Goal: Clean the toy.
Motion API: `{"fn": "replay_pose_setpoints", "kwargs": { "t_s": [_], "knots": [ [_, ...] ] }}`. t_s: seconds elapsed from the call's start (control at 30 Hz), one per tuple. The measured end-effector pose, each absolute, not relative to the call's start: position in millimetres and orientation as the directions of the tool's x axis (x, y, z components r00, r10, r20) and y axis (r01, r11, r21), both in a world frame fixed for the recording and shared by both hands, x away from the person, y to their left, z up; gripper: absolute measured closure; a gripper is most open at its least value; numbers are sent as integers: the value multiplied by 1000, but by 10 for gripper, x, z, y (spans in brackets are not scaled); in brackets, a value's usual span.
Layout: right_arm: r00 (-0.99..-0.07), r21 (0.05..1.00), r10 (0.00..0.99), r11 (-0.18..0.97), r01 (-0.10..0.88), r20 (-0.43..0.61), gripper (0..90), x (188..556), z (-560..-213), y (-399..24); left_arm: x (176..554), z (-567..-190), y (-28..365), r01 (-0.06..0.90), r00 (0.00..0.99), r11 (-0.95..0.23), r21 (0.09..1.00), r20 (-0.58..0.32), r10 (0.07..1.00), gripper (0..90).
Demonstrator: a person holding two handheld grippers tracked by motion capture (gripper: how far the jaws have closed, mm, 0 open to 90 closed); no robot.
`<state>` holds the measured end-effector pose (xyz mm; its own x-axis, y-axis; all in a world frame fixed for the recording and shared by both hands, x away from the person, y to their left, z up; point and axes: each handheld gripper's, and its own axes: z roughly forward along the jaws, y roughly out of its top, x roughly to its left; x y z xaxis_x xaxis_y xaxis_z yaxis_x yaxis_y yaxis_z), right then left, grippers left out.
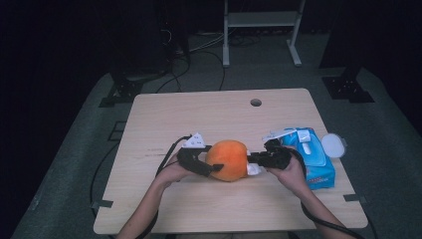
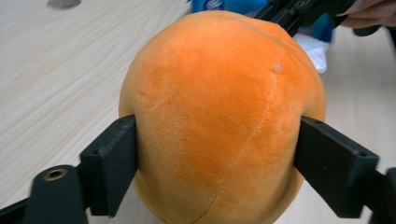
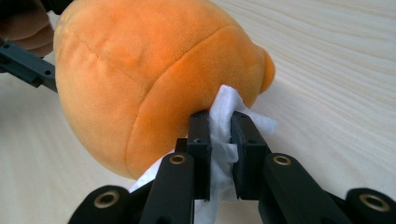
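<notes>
Orange plush ball [image 1: 228, 160] mid-table, my left gripper [image 2: 215, 154] clamped around its sides, my right gripper [image 3: 219, 140] pinching a white wipe [image 3: 223, 122] against it, blue wipe pack [image 1: 309, 154] and its round lid [image 1: 332, 145] just beyond my right hand [image 1: 293, 172].

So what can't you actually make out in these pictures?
- Underside of the orange plush toy: hidden in the left gripper view by its own bulk.
- Print on the blue wipes pack: too small in the high view, and the right hand covers part of it.
- Lower end of the white wipe: hidden in the right gripper view by the right gripper that pinches it.
- Room behind the table: too dark.
</notes>
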<state>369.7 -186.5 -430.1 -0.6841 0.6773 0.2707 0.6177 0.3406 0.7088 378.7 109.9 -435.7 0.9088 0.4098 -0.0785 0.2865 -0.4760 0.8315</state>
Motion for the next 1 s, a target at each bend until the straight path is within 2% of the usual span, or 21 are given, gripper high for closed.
{"fn": "replay_pose_setpoints", "kwargs": {
  "t_s": [0.27,0.67,1.0],
  "knots": [
    [-646,708,699,287,645,306,785,3753,-4388,-2034,3803,-4401,1139,287,909,-437,852,-98,405,108],
    [-643,699,724,324,637,250,773,3422,-4389,-2307,3741,-4326,1284,289,902,-410,865,-102,420,100],
    [-652,684,720,352,639,239,618,3175,-4411,-2522,3667,-4326,1390,294,897,-417,860,-98,432,91]
  ]
}}
